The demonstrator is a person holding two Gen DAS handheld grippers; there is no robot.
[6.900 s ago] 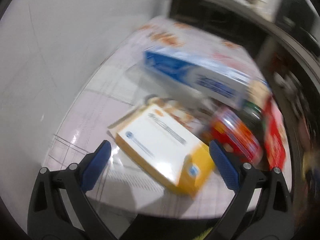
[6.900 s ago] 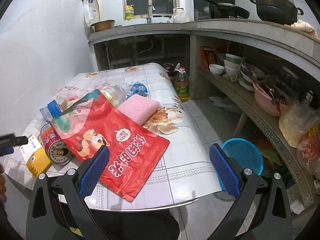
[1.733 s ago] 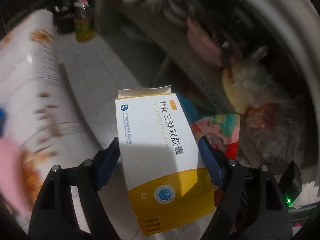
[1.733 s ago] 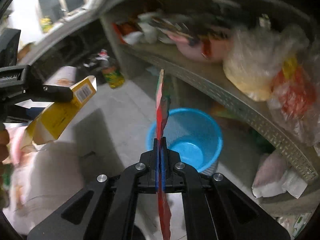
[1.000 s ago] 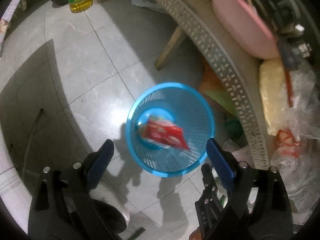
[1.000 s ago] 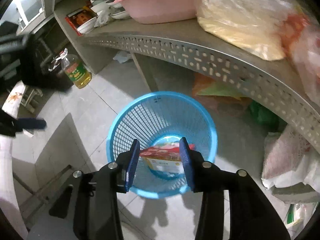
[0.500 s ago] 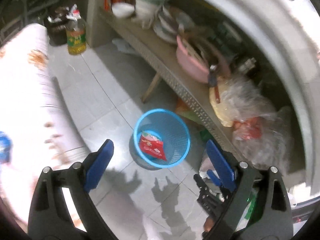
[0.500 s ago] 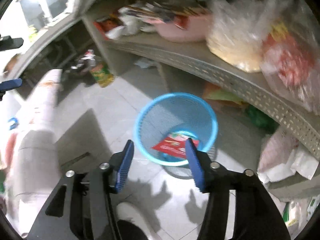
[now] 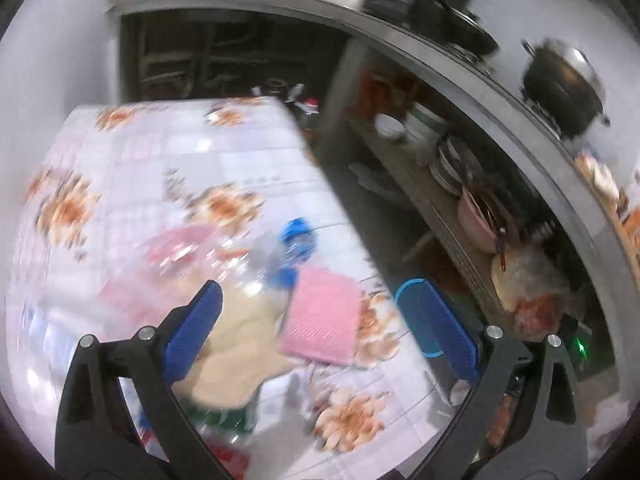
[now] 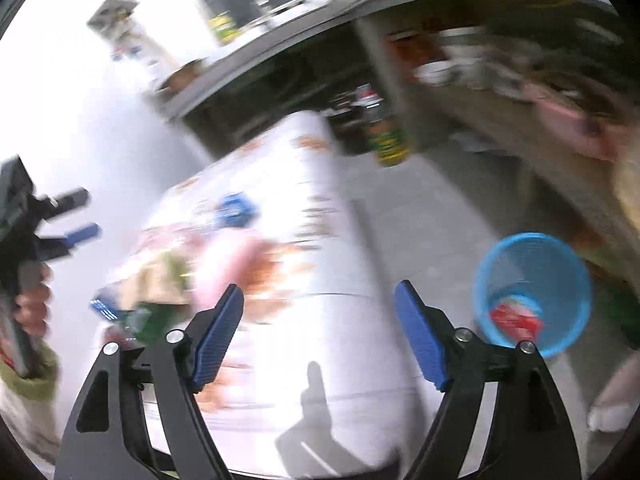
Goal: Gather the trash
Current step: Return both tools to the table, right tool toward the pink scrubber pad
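Observation:
My left gripper (image 9: 320,292) hovers over the floral table (image 9: 168,168); its jaws are still opening and hold nothing. Blurred trash lies below it: a pink pad (image 9: 320,320), a clear bottle with a blue cap (image 9: 298,236) and a beige piece (image 9: 240,348). My right gripper (image 10: 320,294) hangs above the table's near edge (image 10: 320,360), jaws opening and empty. The blue basket (image 10: 532,272) stands on the floor to its right with a red packet (image 10: 516,318) inside. The left gripper (image 10: 82,214) shows at the far left, in a hand (image 10: 32,304).
An oil bottle (image 10: 388,140) stands on the floor past the table's far corner. A low shelf (image 9: 452,216) with bowls, a pink basin and bags runs along the right. A black pot (image 9: 560,84) sits on the counter above. The basket's rim (image 9: 412,292) peeks from behind my left gripper's right finger.
Both views have swung up from the basket on the floor to the table. The right jaws stand wider than before. The red packet stays in the basket.

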